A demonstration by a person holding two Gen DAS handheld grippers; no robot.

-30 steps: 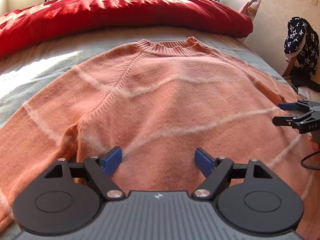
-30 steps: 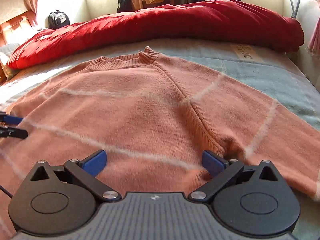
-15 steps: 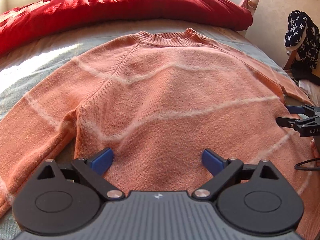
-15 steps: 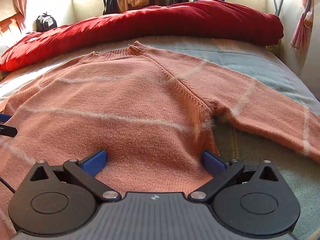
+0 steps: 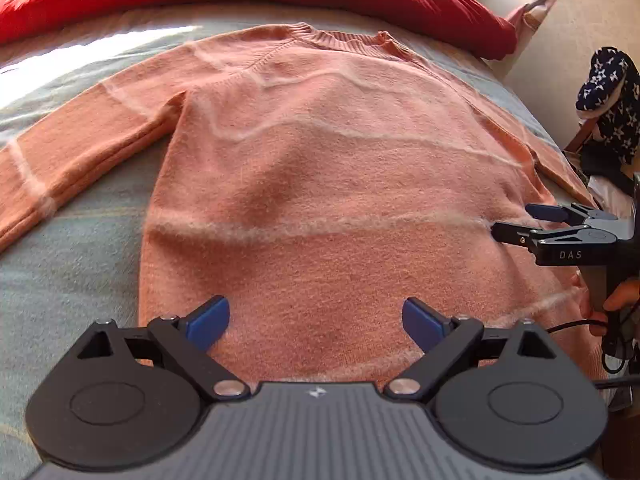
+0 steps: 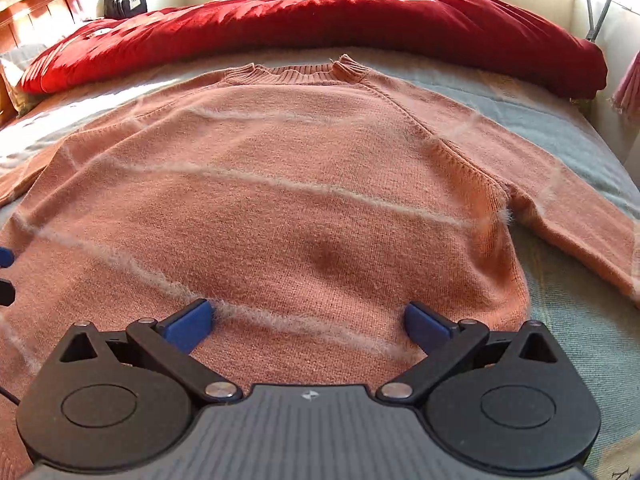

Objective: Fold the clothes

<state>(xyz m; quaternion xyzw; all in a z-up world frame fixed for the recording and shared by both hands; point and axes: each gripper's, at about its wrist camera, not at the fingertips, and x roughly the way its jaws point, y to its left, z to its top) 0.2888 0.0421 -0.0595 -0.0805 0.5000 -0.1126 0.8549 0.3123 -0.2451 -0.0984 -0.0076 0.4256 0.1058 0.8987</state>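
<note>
Reading "DAS" on right tool point(image 5: 516, 224) | both jaws apart, left tool point(image 5: 316, 320) closing slightly | sweater point(image 5: 340, 184) flat

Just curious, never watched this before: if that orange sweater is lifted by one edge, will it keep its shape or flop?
The orange sweater would probably flop: it is soft fuzzy knit lying limp. Its spread sleeves would likely dangle.
</note>
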